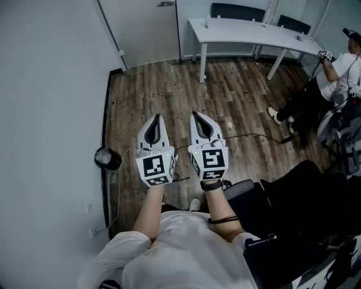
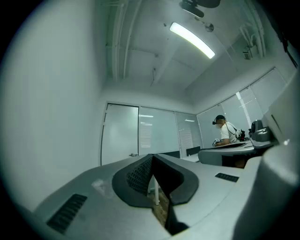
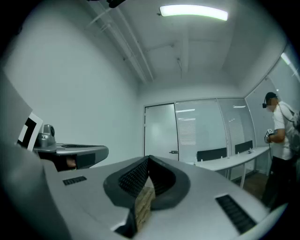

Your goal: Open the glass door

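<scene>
The frosted glass door [image 1: 144, 28] stands shut at the far end of the room, beside the left wall; its handle [image 1: 166, 3] is at the top edge of the head view. The same door [image 2: 120, 136] with its handle [image 2: 133, 154] shows far ahead in the left gripper view. In the right gripper view the door [image 3: 161, 133] and its handle [image 3: 173, 152] are also distant. My left gripper [image 1: 157, 117] and right gripper [image 1: 195, 113] are held side by side over the wood floor, pointing at the door. Both are shut with nothing in them, tips meeting [image 2: 152, 156] [image 3: 149, 157].
A white wall [image 1: 51, 113] runs along the left. A black round object [image 1: 108, 158] with a cable lies at its foot. A white table [image 1: 254, 33] with dark chairs stands at the back right, a seated person [image 1: 338, 68] at the right edge, dark equipment [image 1: 304, 197] at lower right.
</scene>
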Tool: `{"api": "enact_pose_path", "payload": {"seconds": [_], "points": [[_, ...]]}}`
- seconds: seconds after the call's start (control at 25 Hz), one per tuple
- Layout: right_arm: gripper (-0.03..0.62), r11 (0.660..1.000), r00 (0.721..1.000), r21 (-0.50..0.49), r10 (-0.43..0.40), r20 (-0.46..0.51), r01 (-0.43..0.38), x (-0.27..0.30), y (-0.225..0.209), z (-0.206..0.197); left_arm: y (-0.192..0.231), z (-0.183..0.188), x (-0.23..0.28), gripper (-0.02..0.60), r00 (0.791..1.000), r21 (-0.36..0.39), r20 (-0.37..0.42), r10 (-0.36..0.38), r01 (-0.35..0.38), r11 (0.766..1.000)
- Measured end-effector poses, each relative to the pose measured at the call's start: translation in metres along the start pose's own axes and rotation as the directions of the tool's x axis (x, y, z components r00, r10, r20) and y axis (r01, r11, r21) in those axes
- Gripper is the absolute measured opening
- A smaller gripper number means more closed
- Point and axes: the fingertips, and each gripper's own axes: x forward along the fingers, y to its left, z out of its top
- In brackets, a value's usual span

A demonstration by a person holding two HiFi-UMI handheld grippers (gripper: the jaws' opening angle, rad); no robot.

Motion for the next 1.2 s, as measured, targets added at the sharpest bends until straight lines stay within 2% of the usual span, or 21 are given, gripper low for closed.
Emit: {"api": "enact_pose_path", "payload": {"seconds": [0.2,0.4,0.6,0.76,0.88,1.0,1.2], "points": [[0.0,0.998,1.0,0.054,0.01,-0.003,-0.01,0.013,-0.012,-0.014,0.001,-0.012,0.006,-0.003,1.0,0.021,-0.023,0.013,-0.013,1.0],[0.0,0.995,0.999,0.101,-0.027,-0.018,0.029,0.028,-0.013,-0.022,0.02,-0.014,0.015,-0.003,1.0,0.004,-0.025,0.013,-0.012,1.0],[0.0,0.996,0.998,0.083,-0.032,-0.044,0.036,0.068,-0.028,-0.027,0.03,-0.023,0.07,-0.003,0.999,-0.048,-0.026,-0.019,0.017,0.999],[0.0,1.0,0.999,0.031,0.003,0.034,-0.004,0.118,-0.037,-0.005,0.043,-0.018,0.12,-0.003,0.998,-0.072,0.021,-0.057,0.059,0.996],[0.0,0.999,0.997,0.034,0.033,0.075,-0.036,0.159,-0.027,0.01,0.076,-0.007,0.149,-0.003,0.997,-0.084,0.068,-0.039,0.044,0.995],[0.0,0.995,0.991,0.023,0.094,0.092,-0.096,0.202,0.009,0.016,0.128,-0.001,0.168,-0.003,0.994,-0.109,0.106,0.008,0.003,0.994],[0.0,0.987,0.986,-0.001,0.16,0.035,-0.16,0.26,0.052,-0.001,0.19,-0.022,0.194,-0.003,0.994,-0.157,0.097,0.053,-0.037,0.987]]}}
